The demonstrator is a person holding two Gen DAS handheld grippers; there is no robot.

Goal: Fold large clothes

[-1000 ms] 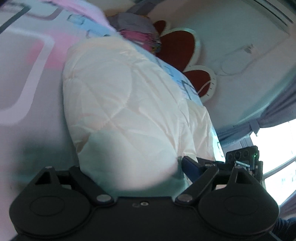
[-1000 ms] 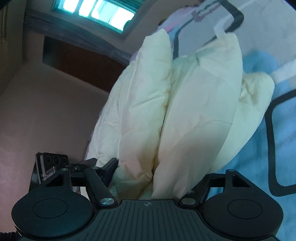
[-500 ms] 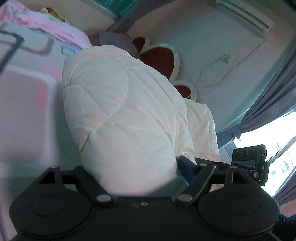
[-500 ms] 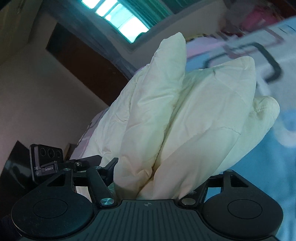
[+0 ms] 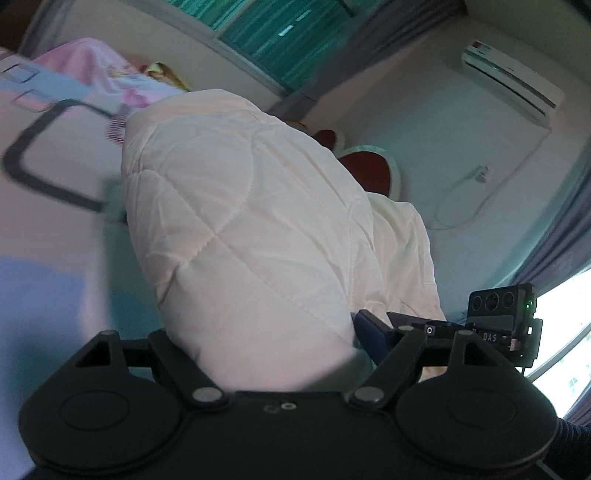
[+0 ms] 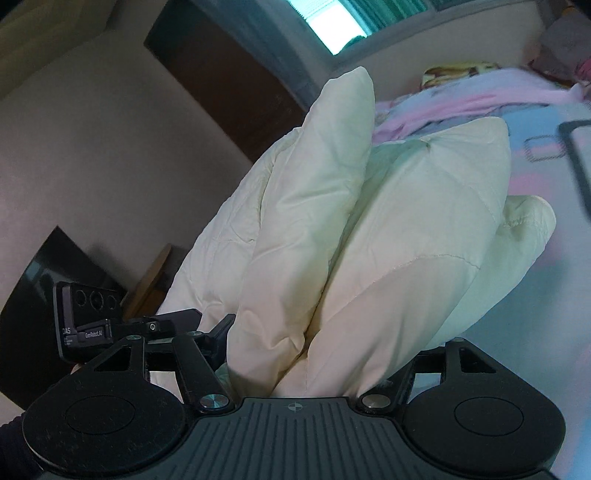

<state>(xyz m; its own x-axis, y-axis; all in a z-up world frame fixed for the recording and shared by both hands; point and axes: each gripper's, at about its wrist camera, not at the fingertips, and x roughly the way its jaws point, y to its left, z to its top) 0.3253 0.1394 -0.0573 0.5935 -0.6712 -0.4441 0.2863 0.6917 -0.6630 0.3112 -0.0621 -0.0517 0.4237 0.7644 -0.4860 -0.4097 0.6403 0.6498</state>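
Bedroom setup — bed (image 5: pixel 44 236) covered by a pastel sheet with pink and blue patches and dark rectangle outlines, beige walls, a teal-lit window (image 6: pixel 332 18) high up at the far side. Wall AC unit (image 5: pixel 513 85) sits upper right in the left wrist view, cable looping down the wall below it. Grey curtain (image 5: pixel 554 236) hangs by a bright window on the right edge. Red flower-shaped headboard (image 5: pixel 369 166) peeks out behind the bundle. Dark brown wardrobe panel (image 6: pixel 221 77) shows against the wall in the right wrist view.

Task item: cream quilted padded garment (image 5: pixel 251 236), bunched into thick folds, held up off the bed between both tools. In the right wrist view it (image 6: pixel 351 240) stands as several puffy upright lobes, the bed behind and to the right of it.

Left gripper (image 5: pixel 273 354) — fingers clenched on the garment's lower end; fabric bulges out right over them, so the tips are hidden. Right gripper (image 6: pixel 306 365) — fingers clamped on the gathered folds, also buried in fabric. Each tool is visible in the other's view, just beside the bundle: the right one (image 5: pixel 480 325) at the left view's right edge, the left one (image 6: pixel 122 325) at the right view's left edge.

Pink crumpled bedding (image 5: pixel 99 70) lies at the far end of the bed.
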